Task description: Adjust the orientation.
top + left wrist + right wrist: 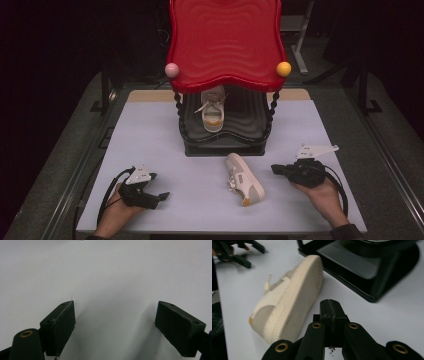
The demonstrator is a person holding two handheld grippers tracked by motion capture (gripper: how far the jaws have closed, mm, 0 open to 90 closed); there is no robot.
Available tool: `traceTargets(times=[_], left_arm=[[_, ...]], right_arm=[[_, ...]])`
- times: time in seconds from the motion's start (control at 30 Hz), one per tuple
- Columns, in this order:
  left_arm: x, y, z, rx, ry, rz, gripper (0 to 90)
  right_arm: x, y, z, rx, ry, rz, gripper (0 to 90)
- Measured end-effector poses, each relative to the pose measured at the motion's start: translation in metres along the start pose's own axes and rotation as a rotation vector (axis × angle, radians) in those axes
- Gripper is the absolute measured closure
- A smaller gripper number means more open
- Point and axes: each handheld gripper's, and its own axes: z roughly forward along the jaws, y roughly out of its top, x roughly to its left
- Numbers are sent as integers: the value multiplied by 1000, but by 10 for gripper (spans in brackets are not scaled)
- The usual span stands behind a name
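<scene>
From the high view I get the whole layout: a black two-tier rack with a wavy red top tray stands at the far middle of the pale bench, and I take that rack as my landmark. A pink ball and a yellow ball sit at the tray's front corners. One white sneaker rests on the rack's lower shelf, under the red tray, its long axis running front to back.

The second sneaker lies on the bench just in front of the rack, tipped on its side. Its long axis runs diagonally, one end close to the rack's base and the orange-marked end angled away toward my right side. The right gripper view adds what the high view cannot: I see its ribbed cream sole turned toward the camera, one end nearly at the rack's black base.

My left claw sits in front of the rack and off to its left, held low by the left hand, forearm coming up from the near edge, jaws pointing toward the loose sneaker. The left gripper view shows its jaws wide apart over bare bench, holding nothing.

My right claw is in front of the rack to its right, near the loose sneaker but apart from it, cradled in the right hand and pointing left. In the right gripper view its jaws are pressed together, with nothing between them.
</scene>
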Motion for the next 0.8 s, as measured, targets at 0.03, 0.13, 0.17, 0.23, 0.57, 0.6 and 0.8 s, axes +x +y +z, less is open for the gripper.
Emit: traceTargets(times=[0.03,0.13,0.17,0.23,0.57,0.6,0.8], left_arm=[[0,0,0,0,-1,0,157],[0,0,0,0,-2,-1,157],[0,0,0,1,-3,-1,156],[1,0,0,2,-4,-1,156],[1,0,0,1,-4,-1,155],[1,0,0,1,-4,-1,155],[1,0,0,1,-4,-1,155]], right_arm=[[2,2,3,1,13,-9,896],[6,7,9,3,36,-20,896],[10,11,14,0,64,-29,896],[14,14,18,2,81,-41,895],[26,22,33,19,129,-74,895],[26,22,33,19,129,-74,895],[26,20,36,43,126,-80,895]])
